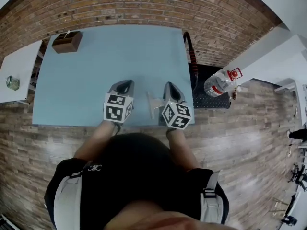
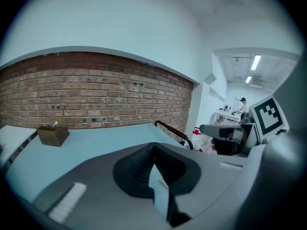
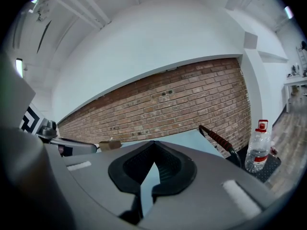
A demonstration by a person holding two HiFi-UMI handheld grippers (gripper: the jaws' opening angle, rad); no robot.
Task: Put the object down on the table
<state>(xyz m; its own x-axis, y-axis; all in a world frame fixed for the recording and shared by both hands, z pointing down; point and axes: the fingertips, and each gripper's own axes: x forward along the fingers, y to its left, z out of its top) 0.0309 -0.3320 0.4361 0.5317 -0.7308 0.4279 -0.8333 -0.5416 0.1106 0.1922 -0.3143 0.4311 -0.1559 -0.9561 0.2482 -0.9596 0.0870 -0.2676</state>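
Note:
Both grippers hover low over the near part of the blue table (image 1: 96, 56). My left gripper (image 1: 125, 84) is shut, its dark jaws meeting at the tip with nothing between them (image 2: 153, 147). The right gripper (image 1: 171, 85) is shut too and holds nothing (image 3: 153, 145). Between the two, a small pale object (image 1: 152, 104) lies on the table close to the front edge. I cannot tell what it is. From the left gripper view, the right gripper's marker cube (image 2: 268, 116) shows at the right.
A brown box (image 1: 66, 41) stands at the table's far left corner, also in both gripper views (image 2: 53, 134) (image 3: 110, 145). Right of the table is a black cart with a red-gripped handle (image 1: 191, 51) and a water bottle (image 1: 220, 83). A brick wall runs behind the table.

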